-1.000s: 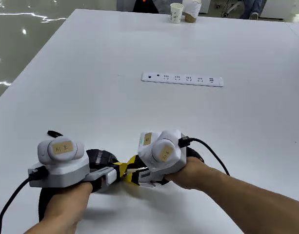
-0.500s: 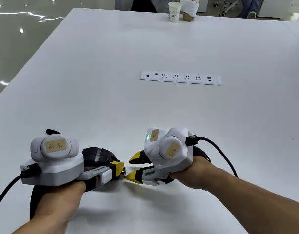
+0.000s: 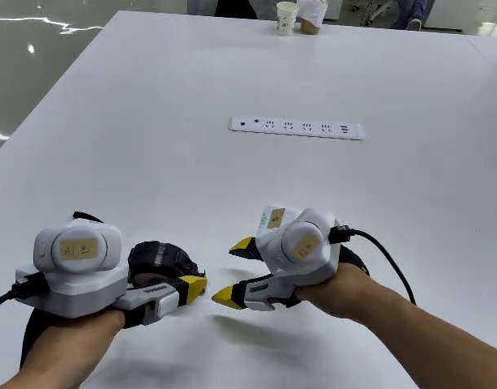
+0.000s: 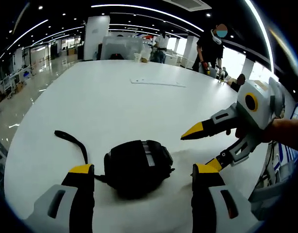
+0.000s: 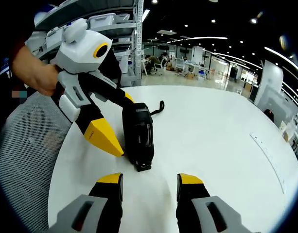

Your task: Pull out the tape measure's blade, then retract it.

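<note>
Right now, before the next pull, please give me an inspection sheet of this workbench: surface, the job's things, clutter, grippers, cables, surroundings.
Surface: white table, flat, no spills seen.
Job's things: black tape measure lies on the table, no blade drawn out; its strap trails on the surface.
Clutter: white power strip mid-table; paper cups at the far edge.
Grippers: left gripper open, jaws either side of the tape measure with gaps; right gripper open, empty, pointing toward it.
Cables: black cable runs from the right gripper; another cable from the left.
Surroundings: glossy floor, shelving, a person standing far off.
</note>
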`<state>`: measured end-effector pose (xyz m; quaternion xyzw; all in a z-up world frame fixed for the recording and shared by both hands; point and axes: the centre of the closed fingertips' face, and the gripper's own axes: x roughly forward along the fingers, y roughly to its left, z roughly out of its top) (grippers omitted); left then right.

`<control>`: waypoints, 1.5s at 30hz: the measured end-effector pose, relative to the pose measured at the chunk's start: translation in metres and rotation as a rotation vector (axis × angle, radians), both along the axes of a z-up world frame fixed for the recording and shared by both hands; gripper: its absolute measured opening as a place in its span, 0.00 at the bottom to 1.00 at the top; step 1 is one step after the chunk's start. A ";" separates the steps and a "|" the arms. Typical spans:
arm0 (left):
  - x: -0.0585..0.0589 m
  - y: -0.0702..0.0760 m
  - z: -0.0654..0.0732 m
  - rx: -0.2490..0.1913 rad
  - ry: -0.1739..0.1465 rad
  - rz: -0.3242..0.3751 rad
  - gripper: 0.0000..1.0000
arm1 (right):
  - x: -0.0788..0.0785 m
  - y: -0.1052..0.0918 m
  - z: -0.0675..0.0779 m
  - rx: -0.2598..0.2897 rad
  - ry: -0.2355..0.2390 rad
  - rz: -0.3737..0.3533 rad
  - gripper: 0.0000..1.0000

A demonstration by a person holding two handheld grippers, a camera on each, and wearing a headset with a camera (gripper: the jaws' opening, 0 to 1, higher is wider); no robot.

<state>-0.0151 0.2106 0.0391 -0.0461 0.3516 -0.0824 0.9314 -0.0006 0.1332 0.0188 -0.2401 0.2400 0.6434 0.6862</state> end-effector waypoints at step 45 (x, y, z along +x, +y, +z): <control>-0.048 -0.010 0.020 0.022 -0.147 -0.309 0.99 | -0.029 -0.116 0.028 0.134 0.032 -0.341 0.72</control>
